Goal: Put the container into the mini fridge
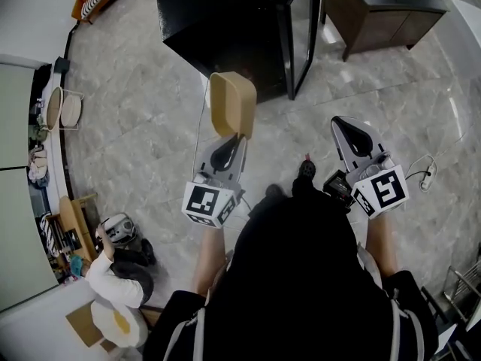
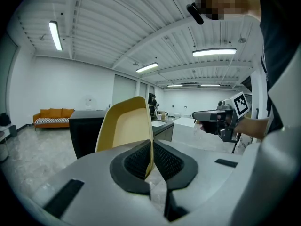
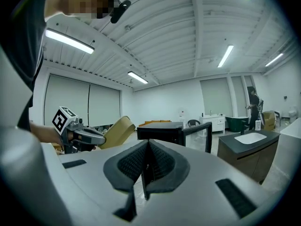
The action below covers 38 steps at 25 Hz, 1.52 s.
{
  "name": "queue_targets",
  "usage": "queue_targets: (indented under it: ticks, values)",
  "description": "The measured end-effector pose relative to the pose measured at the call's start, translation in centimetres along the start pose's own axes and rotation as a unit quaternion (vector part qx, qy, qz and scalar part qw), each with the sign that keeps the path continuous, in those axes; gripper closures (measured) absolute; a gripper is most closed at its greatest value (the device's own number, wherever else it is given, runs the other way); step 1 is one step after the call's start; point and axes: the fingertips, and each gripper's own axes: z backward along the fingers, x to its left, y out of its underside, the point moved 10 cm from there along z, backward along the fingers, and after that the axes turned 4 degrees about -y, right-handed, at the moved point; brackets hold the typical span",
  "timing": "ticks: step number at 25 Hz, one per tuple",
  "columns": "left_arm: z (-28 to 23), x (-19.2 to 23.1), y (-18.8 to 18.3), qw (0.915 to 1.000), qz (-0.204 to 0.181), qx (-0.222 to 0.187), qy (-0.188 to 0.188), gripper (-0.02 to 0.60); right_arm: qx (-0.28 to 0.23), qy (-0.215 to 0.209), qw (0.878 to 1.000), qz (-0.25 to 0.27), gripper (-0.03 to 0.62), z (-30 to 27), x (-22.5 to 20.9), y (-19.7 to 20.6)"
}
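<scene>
Left gripper (image 1: 241,137), clamped on container (image 1: 232,104) rim, pointed it twd open mini fridge (image 1: 218,21), upper-mid frame; right gripper (image 1: 343,122) closed, empty.

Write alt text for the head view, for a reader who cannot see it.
Seen from above, the left gripper holds a tan container by its rim, short of a black mini fridge whose door stands open. The right gripper, shut and empty, is raised beside it over a grey stone floor.

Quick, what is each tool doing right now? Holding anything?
Left tool: closed, gripping the edge of the tan container.
Right tool: closed, holding nothing.
</scene>
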Motion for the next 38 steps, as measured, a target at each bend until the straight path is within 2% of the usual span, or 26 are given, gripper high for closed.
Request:
queue_targets:
  ticks: [7,13,18,22,25,30,38]
  values:
    - [-3.1,-1.6,0.2,0.9995,-0.007,0.030,-0.007,0.538,-0.008,-0.032,0.999,-0.020,0.576,-1.4,-2.1,0.1]
    - [-4.2,-0.9,1.3,0.9973,-0.020,0.071,-0.008,0.538,-0.001,-0.051,0.998,-0.038,0.576,-3.1,-2.1,0.9]
    - [-6.2,1.0,3.2,0.9930,-0.026,0.114,0.017,0.538,0.002,-0.050,0.997,-0.051,0.576,-5.2,-1.8,1.3]
    - [-9.4,3.2,4.0,0.9880,-0.060,0.130,0.058,0.538,0.007,-0.036,0.998,-0.054,0.576,-7.8,-1.3,1.0]
    - [-12.0,5.6,4.5,0.9827,-0.085,0.145,0.079,0.538,0.011,-0.023,0.998,-0.051,0.576,-10.1,-1.3,0.3]
    - [-15.9,9.8,6.4,0.9739,-0.105,0.176,0.099,0.538,0.025,0.004,0.999,-0.045,0.576,-13.9,-1.4,-0.2]
    - [-21.6,15.8,11.1,0.9493,-0.169,0.231,0.129,0.538,0.035,0.042,0.997,-0.052,0.576,-18.9,-0.2,1.1]
